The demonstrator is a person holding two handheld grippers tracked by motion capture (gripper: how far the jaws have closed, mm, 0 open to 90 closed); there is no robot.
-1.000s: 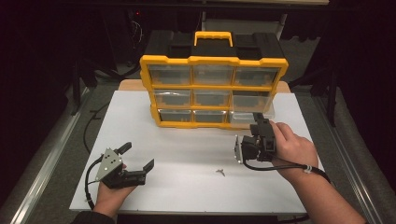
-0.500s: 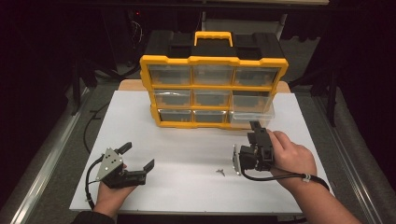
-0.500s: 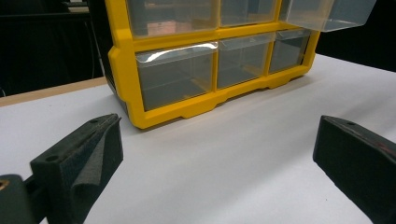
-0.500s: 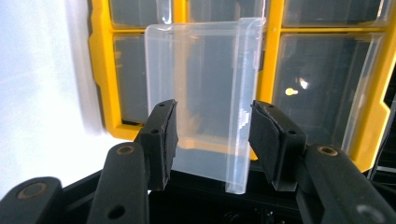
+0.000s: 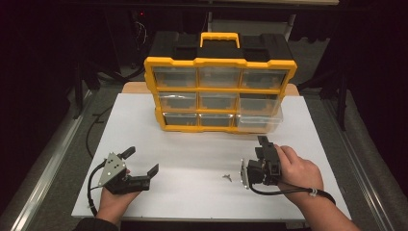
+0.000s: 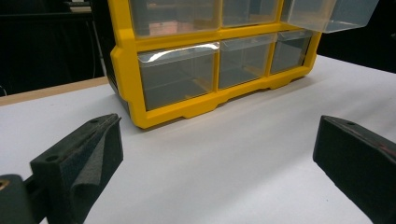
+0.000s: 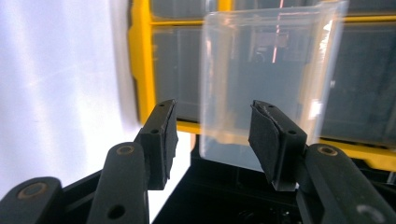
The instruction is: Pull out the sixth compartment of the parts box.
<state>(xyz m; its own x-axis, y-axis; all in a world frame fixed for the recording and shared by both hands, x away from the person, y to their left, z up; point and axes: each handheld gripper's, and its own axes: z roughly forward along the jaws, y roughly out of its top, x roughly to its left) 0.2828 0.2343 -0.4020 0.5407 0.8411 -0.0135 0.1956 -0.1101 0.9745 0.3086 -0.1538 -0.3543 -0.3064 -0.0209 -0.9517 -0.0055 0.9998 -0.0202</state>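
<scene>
A yellow-framed organizer (image 5: 219, 94) with clear drawers stands at the back of the white table (image 5: 192, 144). Its bottom right drawer (image 5: 260, 122) is pulled out. A small screw (image 5: 227, 177) lies on the table near the front. My right gripper (image 5: 262, 144), rolled onto its side, hovers just right of the screw and points at the drawer (image 7: 266, 84); its jaws stand open with nothing between them (image 7: 212, 135). My left gripper (image 5: 142, 161) rests at the front left, jaws wide open and empty (image 6: 219, 140), facing the organizer (image 6: 187, 70).
The organizer has a black back and a yellow carry handle (image 5: 220, 38). Metal rails (image 5: 48, 159) run along both sides of the table. Cables trail from both grippers. A strip of wooden board (image 5: 137, 87) shows behind the white surface.
My right gripper has drawn back from the pulled-out drawer toward the front edge and sunk lower, ending beside the screw. The left gripper has not moved.
</scene>
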